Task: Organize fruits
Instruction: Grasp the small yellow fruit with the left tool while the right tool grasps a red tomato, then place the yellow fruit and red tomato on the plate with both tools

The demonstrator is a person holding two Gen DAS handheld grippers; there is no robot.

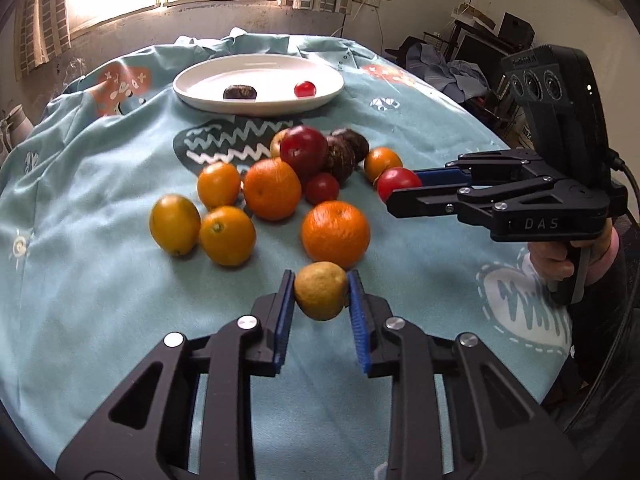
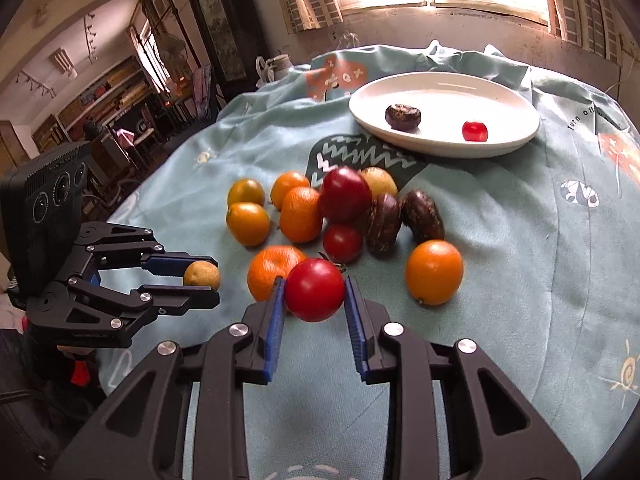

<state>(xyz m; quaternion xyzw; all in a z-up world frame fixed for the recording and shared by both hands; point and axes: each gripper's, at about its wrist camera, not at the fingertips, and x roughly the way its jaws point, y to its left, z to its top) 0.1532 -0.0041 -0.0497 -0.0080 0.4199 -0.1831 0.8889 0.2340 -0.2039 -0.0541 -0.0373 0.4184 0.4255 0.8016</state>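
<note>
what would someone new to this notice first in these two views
Most striking is that both tools are loaded: the left hand-held gripper pinches a yellowish fruit and the right hand-held gripper pinches a red fruit. Next comes the bright heap of oranges and dark fruits mid-table on the teal cloth. Beyond it, a white plate holds one dark fruit and one small red one.

The pale teal cotton tablecloth (image 1: 100, 200) carries white zigzags on a dark patch at frame centre. A glossy white oval plate (image 1: 192, 80) holds a small bright red tomato (image 1: 305, 89) and a dark brown, possibly chestnut-like lump (image 1: 239, 92). The black left gripper (image 1: 321, 285) has blue pads (image 1: 285, 312) around a dull yellow-green round fruit (image 1: 321, 296).
</note>
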